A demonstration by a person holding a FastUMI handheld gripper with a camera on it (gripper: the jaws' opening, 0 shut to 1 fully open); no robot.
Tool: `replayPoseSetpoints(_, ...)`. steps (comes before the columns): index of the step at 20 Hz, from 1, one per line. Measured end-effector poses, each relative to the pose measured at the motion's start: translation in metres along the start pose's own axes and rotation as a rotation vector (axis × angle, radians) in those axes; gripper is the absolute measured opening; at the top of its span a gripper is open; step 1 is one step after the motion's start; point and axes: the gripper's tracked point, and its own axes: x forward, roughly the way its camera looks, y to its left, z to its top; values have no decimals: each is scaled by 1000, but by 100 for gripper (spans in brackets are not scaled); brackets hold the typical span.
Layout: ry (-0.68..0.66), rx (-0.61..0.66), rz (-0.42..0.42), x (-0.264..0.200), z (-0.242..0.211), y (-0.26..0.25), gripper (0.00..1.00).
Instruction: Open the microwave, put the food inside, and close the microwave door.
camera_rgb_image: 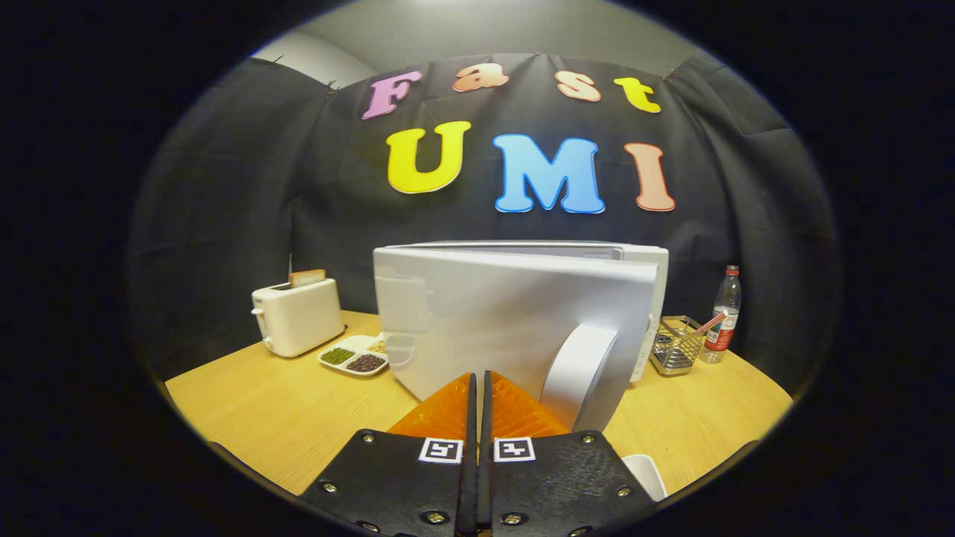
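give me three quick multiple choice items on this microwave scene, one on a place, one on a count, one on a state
1. Where does the toaster stand relative to the microwave?
A. on top of it
B. beside it, past the divided dish
C. inside it

2. How many bottles are on the table?
A. one
B. two
C. three

3. How are the gripper fingers?
A. wide apart
B. closed together, empty
C. clamped on bread

Key: 1 B, the toaster sits beyond the dish; 2 A, a single bottle by the wire basket; 3 B, fingers meet with nothing between them.
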Motion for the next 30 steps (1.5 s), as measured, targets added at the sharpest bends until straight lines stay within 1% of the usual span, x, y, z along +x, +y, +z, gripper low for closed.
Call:
replayPoseSetpoints(6,-113,-110,-130,38,32,-46,1)
replayPoseSetpoints(10,-107,-79,-167,70,35,-58,1)
replayPoseSetpoints(13,-115,-124,-199,96,39,-69,1)
replayPoseSetpoints(16,-112,-119,-230,123,41,-81,1)
replayPoseSetpoints(17,-98,-117,-237,127,41,-85,1)
replayPoseSetpoints(18,-114,-120,-242,133,45,-87,1)
replayPoseSetpoints(20,-128,-165,-258,136,43,-86,1)
replayPoseSetpoints(22,-131,-209,-264,135,42,-83,2)
replayPoseSetpoints(24,-97,-206,-219,129,37,-76,3)
replayPoseSetpoints(26,-103,-225,-194,110,43,-67,1)
replayPoseSetpoints(28,-126,-257,-159,82,53,-51,1)
replayPoseSetpoints(30,-122,-230,-99,57,49,-34,1)
